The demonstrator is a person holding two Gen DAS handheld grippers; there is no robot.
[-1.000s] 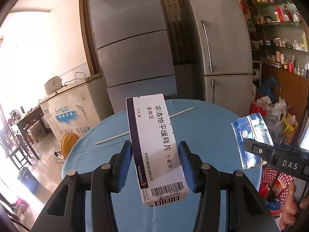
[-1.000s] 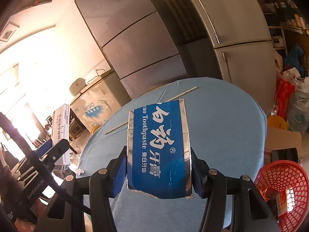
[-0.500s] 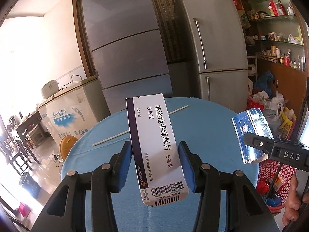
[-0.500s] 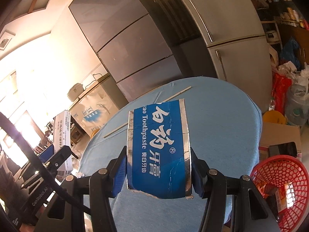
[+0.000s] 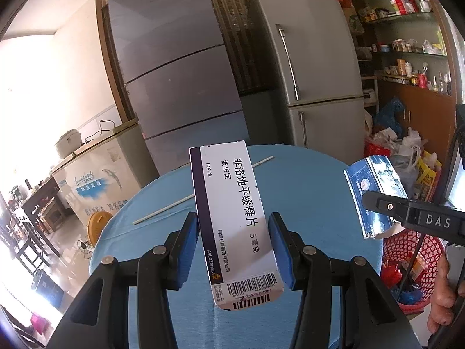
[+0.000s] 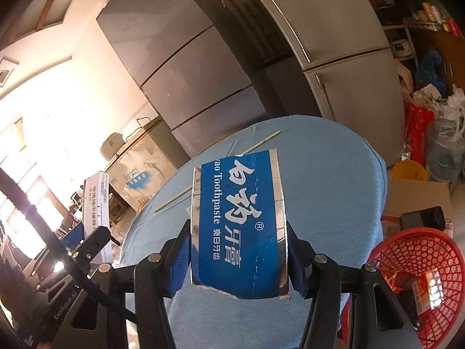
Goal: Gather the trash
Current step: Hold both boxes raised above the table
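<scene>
Blue-clothed bench (image 5: 305, 192) lies below us as our left tool (image 5: 234, 250) clamps a white medicine box (image 5: 232, 212) and our right tool (image 6: 238, 258) clamps a torn blue toothpaste carton (image 6: 238, 224), both held above it, near a red basket (image 6: 418, 264) at right.

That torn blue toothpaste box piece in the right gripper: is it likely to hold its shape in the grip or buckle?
The toothpaste box piece is probably light, thin card; its lower edge is ragged and torn. Creases cross its face, so it may buckle under a hard squeeze. Its silver side strips look glossy, so it could slip between the right gripper's jaws.
</scene>
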